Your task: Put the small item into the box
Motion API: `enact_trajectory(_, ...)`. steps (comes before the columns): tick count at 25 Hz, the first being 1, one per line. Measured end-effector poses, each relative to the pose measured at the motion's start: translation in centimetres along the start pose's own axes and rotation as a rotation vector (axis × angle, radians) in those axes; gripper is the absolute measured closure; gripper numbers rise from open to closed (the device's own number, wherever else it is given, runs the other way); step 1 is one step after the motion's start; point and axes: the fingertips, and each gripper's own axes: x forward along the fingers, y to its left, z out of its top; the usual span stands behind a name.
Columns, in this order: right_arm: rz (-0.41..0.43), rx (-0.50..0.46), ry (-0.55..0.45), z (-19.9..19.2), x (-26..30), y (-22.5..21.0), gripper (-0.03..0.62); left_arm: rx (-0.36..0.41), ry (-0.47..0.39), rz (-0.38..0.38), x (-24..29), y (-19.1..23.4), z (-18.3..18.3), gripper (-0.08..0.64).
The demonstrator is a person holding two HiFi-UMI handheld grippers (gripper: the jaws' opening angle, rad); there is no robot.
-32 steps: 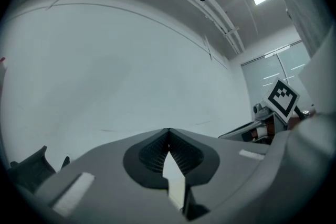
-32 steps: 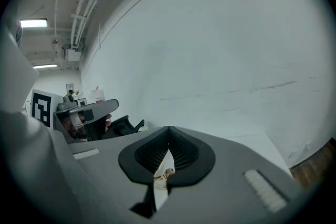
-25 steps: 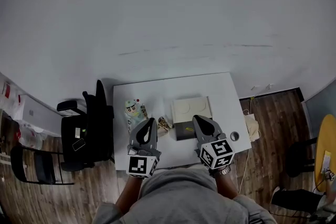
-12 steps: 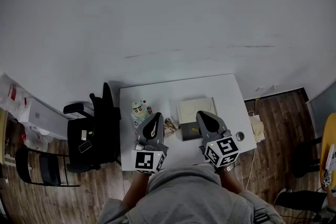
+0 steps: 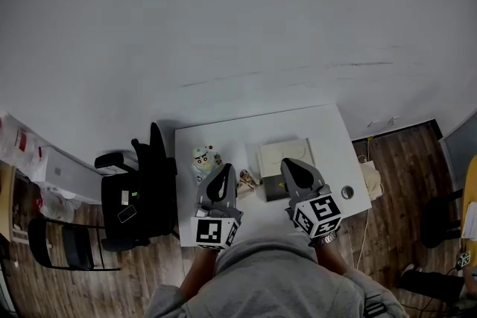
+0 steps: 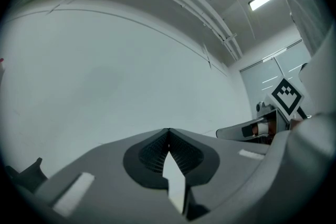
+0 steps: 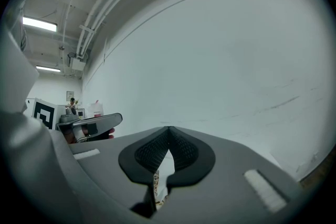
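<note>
In the head view a white table (image 5: 320, 132) carries a cream box lid (image 5: 284, 156) with a dark box (image 5: 271, 190) just in front of it. A small brownish item (image 5: 247, 179) lies left of the dark box. My left gripper (image 5: 222, 176) hovers by the small item, shut and holding nothing. My right gripper (image 5: 291, 169) is over the box, likewise shut and holding nothing. In the left gripper view the left gripper (image 6: 168, 131) points at a white wall, jaws meeting at the tip. The right gripper (image 7: 169, 129) also faces the wall.
A colourful cartoon-figure pack (image 5: 201, 159) lies at the table's left. A small round object (image 5: 347, 192) sits near the right edge. A black office chair (image 5: 145, 186) stands left of the table, and wooden floor (image 5: 395, 160) lies to its right.
The head view has shifted, so the table sits further right and lower in the picture. Both grippers keep their place over the table's front and stay shut.
</note>
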Motion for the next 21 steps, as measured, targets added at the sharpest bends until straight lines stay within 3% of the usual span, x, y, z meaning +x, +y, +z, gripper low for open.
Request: enact_trajectory(21, 0.003, -0.019, 0.023, -0.6, 1.01, 0.55, 0.577, -0.031, 0.004, -0.007, 0.28, 0.86, -0.97, 0.557)
